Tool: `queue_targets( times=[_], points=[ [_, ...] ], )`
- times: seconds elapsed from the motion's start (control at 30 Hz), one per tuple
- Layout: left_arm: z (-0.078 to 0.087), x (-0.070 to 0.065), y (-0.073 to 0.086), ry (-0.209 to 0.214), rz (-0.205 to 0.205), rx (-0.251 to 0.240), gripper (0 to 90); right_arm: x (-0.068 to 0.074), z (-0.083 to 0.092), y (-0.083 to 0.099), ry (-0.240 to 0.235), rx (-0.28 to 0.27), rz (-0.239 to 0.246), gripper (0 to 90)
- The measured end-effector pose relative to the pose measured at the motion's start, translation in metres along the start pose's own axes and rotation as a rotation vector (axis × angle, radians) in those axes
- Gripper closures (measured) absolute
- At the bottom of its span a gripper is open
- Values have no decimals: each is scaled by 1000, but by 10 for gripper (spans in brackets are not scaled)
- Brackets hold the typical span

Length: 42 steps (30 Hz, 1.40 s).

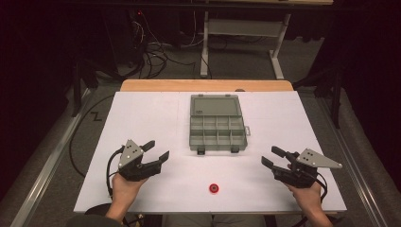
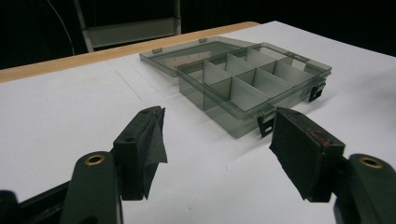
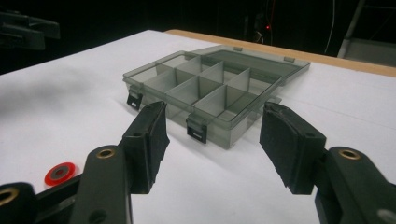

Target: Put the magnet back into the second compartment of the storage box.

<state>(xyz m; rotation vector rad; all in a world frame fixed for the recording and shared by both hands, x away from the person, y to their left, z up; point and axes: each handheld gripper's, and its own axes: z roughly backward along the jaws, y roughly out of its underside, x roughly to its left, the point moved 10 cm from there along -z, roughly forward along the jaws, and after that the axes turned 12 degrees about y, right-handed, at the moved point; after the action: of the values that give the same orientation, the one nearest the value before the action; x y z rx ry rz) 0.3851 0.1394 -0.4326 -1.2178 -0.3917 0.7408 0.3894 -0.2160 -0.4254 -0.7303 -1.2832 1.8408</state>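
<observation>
Table (image 1: 142, 118): a white sheet covered the top, with a strip of bare wood along the far edge.
Organizer box (image 1: 218, 128): a grey see-through compartment box lay open in the middle of the table, toward the far side, its lid folded flat behind it and its two black latches facing the person.
Red disc (image 1: 214, 188): a small red ring-shaped piece lay alone on the white sheet near the front edge, between the two hands and well apart from the box.
Left gripper (image 1: 157, 152): held in the person's left hand at the front left, jaws standing apart with nothing between them, pointing toward the box.
Box from the left gripper view: the organizer box (image 2: 252, 86) lay ahead of the jaws and somewhat to the right, clear of both pads.
Right gripper (image 1: 271, 157): held in the right hand at the front right, jaws wide apart and bare, aimed inward across the table.
Box from the right gripper view: the organizer box (image 3: 212, 88) sat ahead, framed between the two jaws but beyond their tips, untouched.
Disc from the right gripper view: the red disc (image 3: 60, 173) lay low at the left, outside the left jaw, near it but apart.
</observation>
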Motion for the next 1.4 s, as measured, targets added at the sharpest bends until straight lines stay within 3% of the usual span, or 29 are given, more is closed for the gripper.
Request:
queue_targets(
  times=[0.13,0.37,0.63,1.4],
  points=[
    [-1,1,1,0,6,4,343,3,-1,3,1,28,25,430],
    [0,1,0,-1,1,1,343,5,-3,5,-4,74,20,451],
    [0,1,0,1,2,-2,341,14,-9,8,-32,162,9,463],
    [3,5,-1,-13,15,-16,340,46,-26,9,-90,321,99,505]
  ],
)
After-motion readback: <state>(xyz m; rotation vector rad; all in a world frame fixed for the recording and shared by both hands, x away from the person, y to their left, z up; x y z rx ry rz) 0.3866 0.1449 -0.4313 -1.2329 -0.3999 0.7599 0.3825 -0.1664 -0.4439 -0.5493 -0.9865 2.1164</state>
